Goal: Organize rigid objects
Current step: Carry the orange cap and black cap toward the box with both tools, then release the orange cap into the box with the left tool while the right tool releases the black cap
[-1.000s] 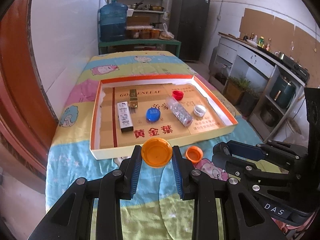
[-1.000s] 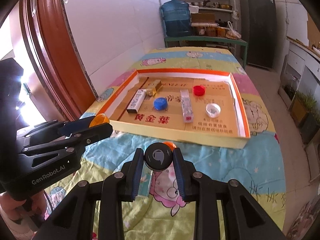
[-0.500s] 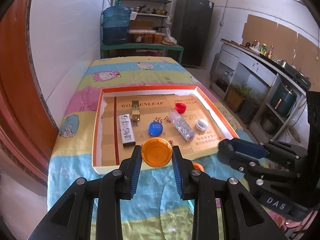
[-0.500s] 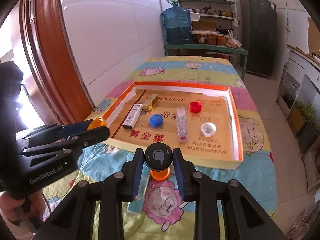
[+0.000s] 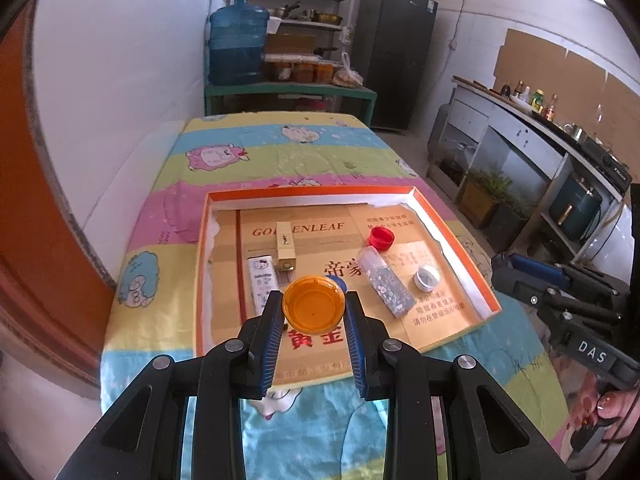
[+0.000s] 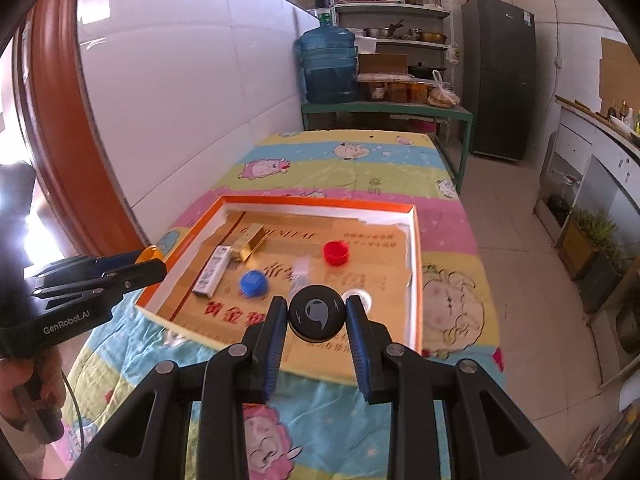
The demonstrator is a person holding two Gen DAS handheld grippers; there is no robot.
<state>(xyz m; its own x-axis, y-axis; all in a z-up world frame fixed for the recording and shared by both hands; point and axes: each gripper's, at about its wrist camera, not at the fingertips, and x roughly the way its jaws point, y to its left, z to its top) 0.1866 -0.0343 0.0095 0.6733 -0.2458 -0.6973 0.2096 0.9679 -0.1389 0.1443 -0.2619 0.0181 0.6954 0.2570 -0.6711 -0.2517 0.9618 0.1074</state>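
Left tool (image 5: 314, 312): clamped on the orange lid (image 5: 314, 303) by its round edge.
Right tool (image 6: 317, 318): clamped on the black lid (image 6: 317, 311), same way.
Tray (image 5: 456, 240): just past both tools' tips, on the table.
How the lids feel: probably light, hard and a bit slippery, so squeeze the sides.

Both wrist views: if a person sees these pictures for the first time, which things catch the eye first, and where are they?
First come the two caps held up close: the left claw is shut on an orange cap, and the right claw is shut on a black cap. Behind them, an orange-rimmed shallow box lies on the cartoon-print bedcover, with a red cap and a blue cap inside.
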